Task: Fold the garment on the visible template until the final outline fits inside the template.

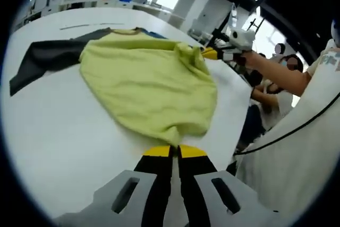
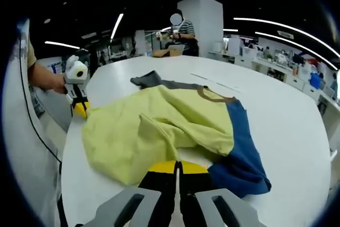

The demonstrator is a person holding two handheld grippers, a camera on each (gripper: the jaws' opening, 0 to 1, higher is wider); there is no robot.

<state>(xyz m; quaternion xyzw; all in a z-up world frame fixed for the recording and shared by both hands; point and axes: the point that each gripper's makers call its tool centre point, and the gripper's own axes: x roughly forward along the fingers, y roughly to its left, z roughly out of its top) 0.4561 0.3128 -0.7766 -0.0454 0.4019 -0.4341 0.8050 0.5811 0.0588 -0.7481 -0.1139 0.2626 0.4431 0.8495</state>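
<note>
White surface (image 1: 58, 131) is carrying the soft, light shirt (image 1: 151, 86), which I am pinching at opposite hems with my left claw (image 1: 175, 151) and right claw (image 2: 177, 167), both closed on cloth.

Garment (image 1: 151, 86) on table (image 1: 48, 126), apparently between both tongs

no readable text, no labels, no brands, no numbers, no signs

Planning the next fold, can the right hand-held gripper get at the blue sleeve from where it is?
Probably yes: the blue sleeve lies uncovered beside the right hand-held gripper, which is shut on the yellow garment and must release first.
</note>
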